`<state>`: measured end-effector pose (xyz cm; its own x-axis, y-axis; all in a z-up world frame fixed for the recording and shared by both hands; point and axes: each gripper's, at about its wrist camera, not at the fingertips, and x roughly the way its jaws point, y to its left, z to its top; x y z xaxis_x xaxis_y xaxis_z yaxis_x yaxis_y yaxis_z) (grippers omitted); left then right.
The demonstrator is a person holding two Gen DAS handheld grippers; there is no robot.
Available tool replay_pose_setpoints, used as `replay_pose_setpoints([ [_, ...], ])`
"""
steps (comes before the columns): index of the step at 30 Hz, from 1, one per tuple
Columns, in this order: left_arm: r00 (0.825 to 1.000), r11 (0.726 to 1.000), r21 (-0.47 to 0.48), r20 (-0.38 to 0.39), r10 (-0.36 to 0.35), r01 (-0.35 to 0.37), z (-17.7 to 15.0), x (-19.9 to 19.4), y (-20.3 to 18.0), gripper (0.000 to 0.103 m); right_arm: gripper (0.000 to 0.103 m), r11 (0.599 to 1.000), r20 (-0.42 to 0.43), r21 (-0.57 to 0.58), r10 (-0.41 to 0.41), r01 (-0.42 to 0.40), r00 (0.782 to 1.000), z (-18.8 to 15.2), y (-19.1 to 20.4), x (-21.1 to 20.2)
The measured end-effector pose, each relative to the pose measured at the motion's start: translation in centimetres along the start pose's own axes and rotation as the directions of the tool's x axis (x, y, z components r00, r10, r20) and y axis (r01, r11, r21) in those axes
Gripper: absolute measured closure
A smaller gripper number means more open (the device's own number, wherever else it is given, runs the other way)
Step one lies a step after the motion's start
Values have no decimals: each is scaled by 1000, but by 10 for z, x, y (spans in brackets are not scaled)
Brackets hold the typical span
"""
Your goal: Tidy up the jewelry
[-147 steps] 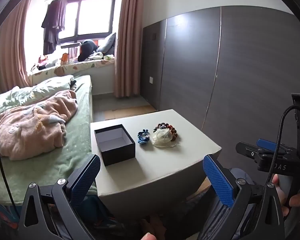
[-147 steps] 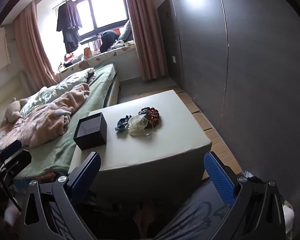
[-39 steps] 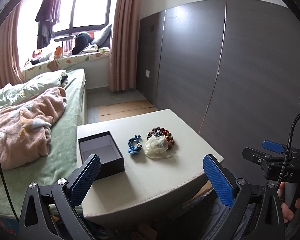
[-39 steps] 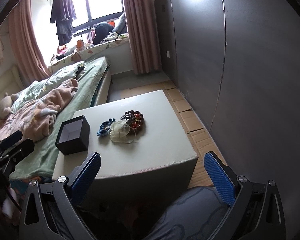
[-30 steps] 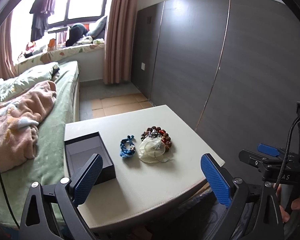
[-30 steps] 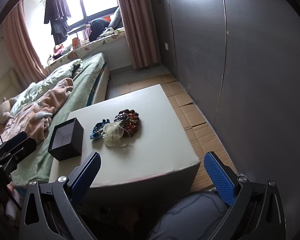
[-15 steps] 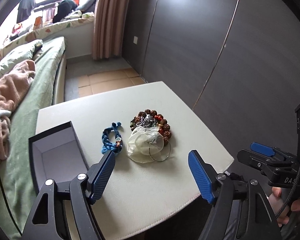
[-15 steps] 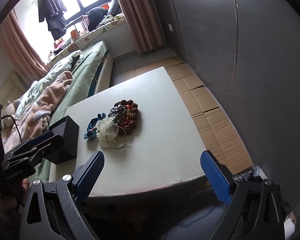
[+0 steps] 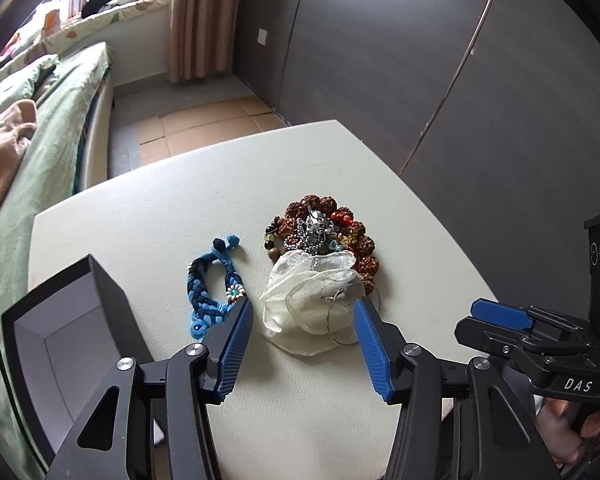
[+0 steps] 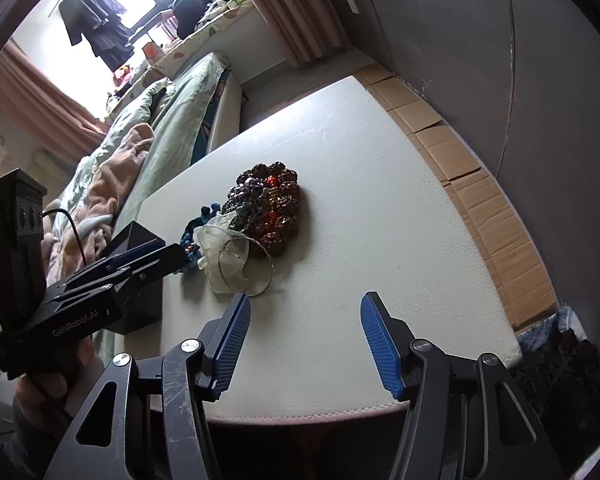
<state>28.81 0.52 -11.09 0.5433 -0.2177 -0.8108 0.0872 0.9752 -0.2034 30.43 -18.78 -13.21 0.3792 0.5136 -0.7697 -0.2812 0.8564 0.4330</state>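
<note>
A pile of jewelry lies mid-table: a brown beaded bracelet [image 9: 364,242] with a silver chain piece [image 9: 315,229] on it, a sheer cream pouch [image 9: 308,300] with thin metal hoops [image 9: 342,320], and a blue braided bracelet [image 9: 210,286]. An open black box [image 9: 66,320] stands at the left. My left gripper [image 9: 304,334] is open, its fingers on either side of the pouch's near end, just above the table. My right gripper [image 10: 304,336] is open and empty over the table's near edge, short of the hoops [image 10: 246,270] and beads [image 10: 270,208].
The white table [image 9: 180,208] stands between a bed [image 9: 32,128] with green sheets on the left and a dark panelled wall [image 9: 440,60] on the right. Cardboard sheets [image 10: 496,220] cover the floor by the wall. The right gripper's body [image 9: 540,344] is at the table's right corner.
Both grippers have moved forward and down toward the table. The left one has closed in on the pouch and narrowed its opening. The jewelry and box have not moved.
</note>
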Motion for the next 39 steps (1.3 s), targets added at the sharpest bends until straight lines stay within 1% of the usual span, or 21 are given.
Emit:
replay_pose_setpoints([
  [1,1000,1000,4,-6,-2,2,2,3,2,50,50,1000,-7,-1,5,-5,1000,1,1,5],
  [3,1000,1000,6,-16,-12,12,5,10,6,50,57,1000,-29,-3,26,-26,999,4,6,17],
  [4,1000,1000,10,-19,-19,19,5,12,7,50,58,999,-40,-6,32,-32,999,6,8,22],
  [6,999,999,19,-18,-31,32,7,18,8,50,65,999,-60,-23,35,-36,998,8,13,32],
  [9,997,998,-2,-42,-58,58,9,30,15,50,72,998,-84,-33,49,-52,995,12,17,44],
  [11,995,996,-21,-53,-82,81,10,36,17,61,74,997,-91,-35,60,-64,994,14,18,50],
  [12,993,995,-34,-65,-99,97,11,40,20,73,75,997,-92,-37,61,-65,994,15,18,52],
  [13,990,992,-46,-75,-117,114,11,43,22,89,75,997,-94,-36,68,-71,993,15,18,54],
  [14,987,989,-64,-85,-137,131,10,45,24,95,76,996,-97,-31,78,-82,992,17,17,57],
  [15,984,986,-82,-89,-153,145,10,46,27,99,77,996,-99,-28,86,-89,991,17,17,58],
  [19,980,978,-100,-69,-189,182,9,37,32,101,80,994,-105,-37,100,-105,989,20,19,65],
  [21,979,977,-101,-63,-195,188,9,32,33,102,91,992,-111,-44,114,-120,987,20,20,69],
  [22,979,977,-101,-58,-196,189,10,29,34,102,93,992,-115,-43,113,-119,987,19,19,71],
  [23,979,976,-102,-52,-197,191,10,26,34,102,97,993,-116,-39,110,-115,987,19,18,73],
  [26,980,975,-114,-32,-194,189,11,19,35,102,99,991,-102,-24,129,-132,986,17,14,69],
  [33,981,975,-109,27,-191,192,12,-11,30,102,99,987,-34,-10,158,-159,987,17,13,38],
  [38,983,979,-102,78,-167,174,10,-42,31,102,99,982,6,-26,189,-189,982,19,26,20],
  [39,983,980,-104,88,-163,172,6,-51,33,102,99,980,12,-31,197,-197,980,20,30,17],
])
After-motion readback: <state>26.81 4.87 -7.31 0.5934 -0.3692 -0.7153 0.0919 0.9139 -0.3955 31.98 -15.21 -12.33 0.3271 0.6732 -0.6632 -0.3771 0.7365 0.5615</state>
